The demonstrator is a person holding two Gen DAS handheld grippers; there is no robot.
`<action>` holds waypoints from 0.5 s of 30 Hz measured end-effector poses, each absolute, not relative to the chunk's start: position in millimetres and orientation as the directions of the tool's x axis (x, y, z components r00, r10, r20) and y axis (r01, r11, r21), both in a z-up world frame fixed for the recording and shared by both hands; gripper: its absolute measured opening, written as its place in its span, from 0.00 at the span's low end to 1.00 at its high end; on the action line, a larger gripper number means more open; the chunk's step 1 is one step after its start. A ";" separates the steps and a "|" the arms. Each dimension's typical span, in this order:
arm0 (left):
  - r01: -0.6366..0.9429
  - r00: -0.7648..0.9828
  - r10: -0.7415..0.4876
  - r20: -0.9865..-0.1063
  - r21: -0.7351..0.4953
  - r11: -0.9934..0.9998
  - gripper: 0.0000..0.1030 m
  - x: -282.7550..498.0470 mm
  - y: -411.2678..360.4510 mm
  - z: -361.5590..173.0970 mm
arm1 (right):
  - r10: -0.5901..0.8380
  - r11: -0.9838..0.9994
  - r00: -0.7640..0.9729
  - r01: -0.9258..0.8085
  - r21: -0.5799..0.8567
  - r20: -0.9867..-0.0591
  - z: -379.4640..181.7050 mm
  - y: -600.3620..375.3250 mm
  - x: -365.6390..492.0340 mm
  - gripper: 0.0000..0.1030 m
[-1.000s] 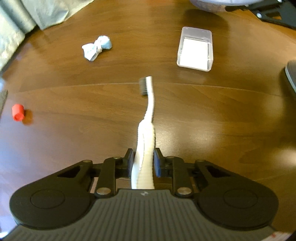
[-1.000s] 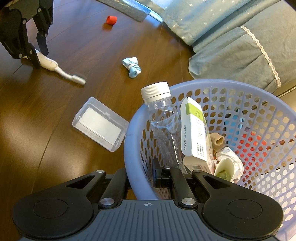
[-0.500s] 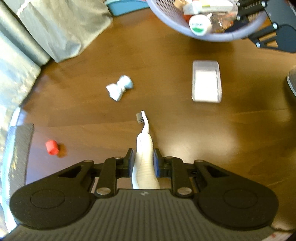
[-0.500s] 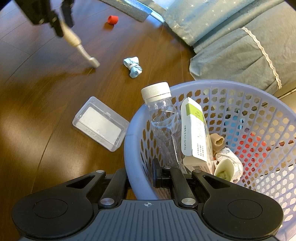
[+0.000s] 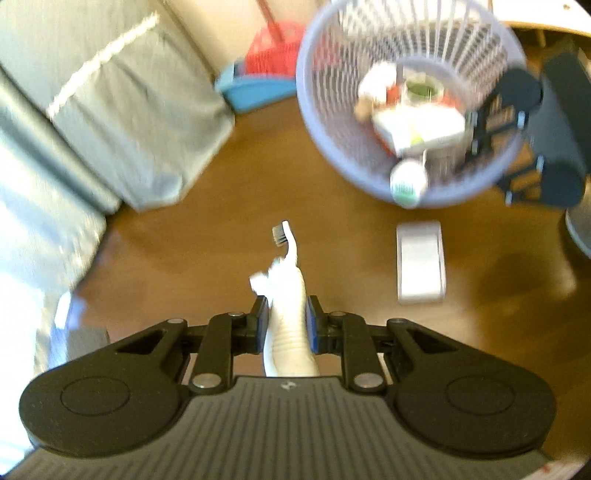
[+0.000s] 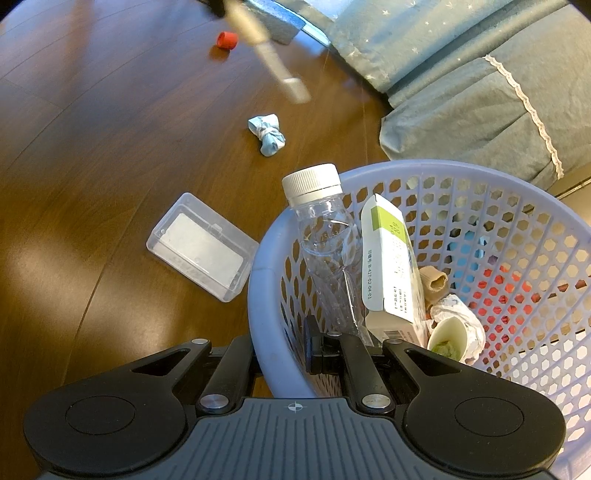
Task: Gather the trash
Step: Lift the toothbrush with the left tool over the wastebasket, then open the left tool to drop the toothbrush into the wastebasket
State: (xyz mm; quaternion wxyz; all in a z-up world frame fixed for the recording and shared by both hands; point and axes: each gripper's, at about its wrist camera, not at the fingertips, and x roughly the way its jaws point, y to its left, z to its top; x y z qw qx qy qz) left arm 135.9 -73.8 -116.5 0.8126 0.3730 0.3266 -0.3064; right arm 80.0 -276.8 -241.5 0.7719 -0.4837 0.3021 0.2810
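Observation:
My left gripper (image 5: 286, 308) is shut on a white toothbrush (image 5: 290, 295), held high above the wooden floor with the bristles pointing forward. From the right wrist view the toothbrush (image 6: 280, 74) shows blurred in the air at the top. My right gripper (image 6: 284, 347) is shut on the rim of the lavender basket (image 6: 266, 295), one finger inside and one outside. The basket (image 5: 321, 129) holds a clear bottle (image 6: 325, 236), a white-green carton (image 6: 391, 258), a paper cup and crumpled paper. On the floor lie a clear plastic box (image 6: 201, 245), a blue-white wad (image 6: 267, 134) and a red cap (image 6: 226, 40).
Grey-green bedding (image 6: 480, 92) hangs down to the floor beyond the basket. A blue dustpan with something red (image 5: 258, 77) stands behind the basket. A grey mat (image 6: 277, 22) lies at the bed's foot. Open wooden floor (image 6: 92, 147) stretches to the left.
My left gripper has risen with the toothbrush and swung toward the basket, which now shows from above. The right gripper and basket have stayed in place.

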 end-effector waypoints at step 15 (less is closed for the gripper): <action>0.885 0.462 -0.577 -0.674 0.390 0.254 0.19 146.5 -206.0 -49.7 | 0.155 0.398 0.662 -0.721 -0.566 -0.734 -239.2 -276.4 83.2 0.04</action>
